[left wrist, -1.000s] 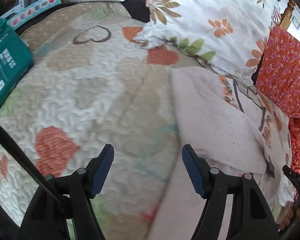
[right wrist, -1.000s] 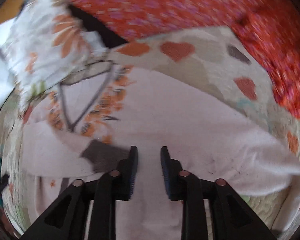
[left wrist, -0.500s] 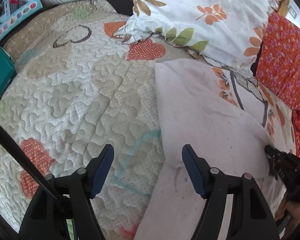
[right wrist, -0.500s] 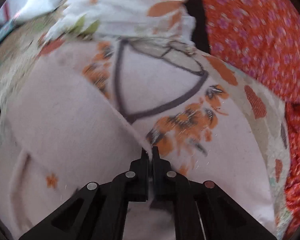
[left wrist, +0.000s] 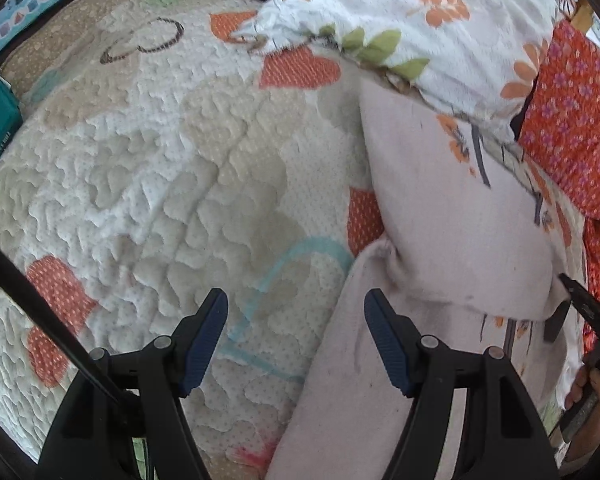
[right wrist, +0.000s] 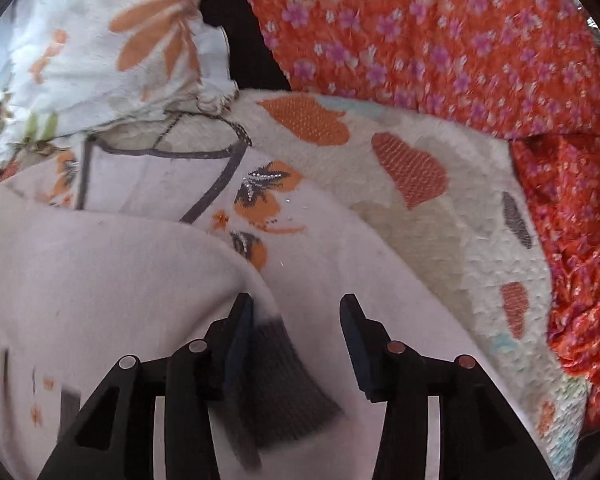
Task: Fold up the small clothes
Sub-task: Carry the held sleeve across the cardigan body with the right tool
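On the quilted bedspread (left wrist: 172, 168), a pale pink top (left wrist: 452, 208) lay partly folded at the right, its far end by the floral pillow (left wrist: 400, 12). The left gripper (left wrist: 296, 336) hovered wide over its near edge, gripping nothing. The right gripper (right wrist: 296, 332) was opening, the grey-cuffed sleeve (right wrist: 284, 376) lying loose between its jaws.

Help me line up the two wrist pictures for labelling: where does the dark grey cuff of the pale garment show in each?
Left wrist view: the cuff is a small dark patch at the far right edge, under the folded sleeve, beside the right gripper.
Right wrist view: the cuff lies bottom centre, between the opening fingers.
Shared landmark: the white flowered pillow at the top of both.
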Demonstrator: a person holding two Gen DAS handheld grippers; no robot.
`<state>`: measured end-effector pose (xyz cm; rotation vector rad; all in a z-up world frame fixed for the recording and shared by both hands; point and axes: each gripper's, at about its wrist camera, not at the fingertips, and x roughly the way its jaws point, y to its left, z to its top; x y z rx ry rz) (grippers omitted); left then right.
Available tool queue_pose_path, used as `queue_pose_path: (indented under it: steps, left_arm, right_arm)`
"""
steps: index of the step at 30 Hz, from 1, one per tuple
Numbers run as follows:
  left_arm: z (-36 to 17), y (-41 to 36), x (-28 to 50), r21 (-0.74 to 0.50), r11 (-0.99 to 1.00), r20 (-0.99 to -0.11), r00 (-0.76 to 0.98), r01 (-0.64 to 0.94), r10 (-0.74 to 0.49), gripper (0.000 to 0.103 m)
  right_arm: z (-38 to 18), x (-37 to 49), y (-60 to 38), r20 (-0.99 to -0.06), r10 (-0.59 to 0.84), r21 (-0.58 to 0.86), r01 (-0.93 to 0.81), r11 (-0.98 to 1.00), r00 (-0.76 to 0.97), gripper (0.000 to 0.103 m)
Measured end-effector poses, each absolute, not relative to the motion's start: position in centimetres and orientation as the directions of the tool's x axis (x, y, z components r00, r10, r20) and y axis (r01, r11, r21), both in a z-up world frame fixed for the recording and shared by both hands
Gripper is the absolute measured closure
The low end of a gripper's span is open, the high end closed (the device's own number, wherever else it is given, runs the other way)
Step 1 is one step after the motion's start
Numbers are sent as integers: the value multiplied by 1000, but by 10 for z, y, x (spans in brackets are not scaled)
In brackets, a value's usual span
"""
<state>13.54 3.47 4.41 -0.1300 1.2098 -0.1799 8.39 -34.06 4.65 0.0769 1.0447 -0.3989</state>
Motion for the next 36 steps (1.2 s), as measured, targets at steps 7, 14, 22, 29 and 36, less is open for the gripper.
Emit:
queue_pose_path:
  steps: [7, 14, 22, 29, 36]
  left_arm:
    - [26, 21, 119, -237, 962, -932, 249, 138, -265, 40]
    - [30, 47, 106, -231, 964, -932, 253, 130, -258, 82]
    - [45, 79, 105, -220, 972, -918, 320, 82, -235, 81]
    - [48, 63, 102, -209, 971, -915, 327, 120, -237, 74]
    - [55, 42, 105, -163, 974, -907, 364, 155, -210, 62]
  right_arm:
    - [56, 27, -341, -860, -194, -51, 298, 953, 472, 52]
    - [39, 32, -342, -885, -107, 42, 306, 951, 453, 53]
    - [63, 16, -371, -839, -119, 118, 391, 913, 531, 53]
    - [30, 45, -348, -901, -58, 78, 291, 954, 431, 93]
    - [41, 61, -380, -904, -292, -172, 361, 917, 313, 87]
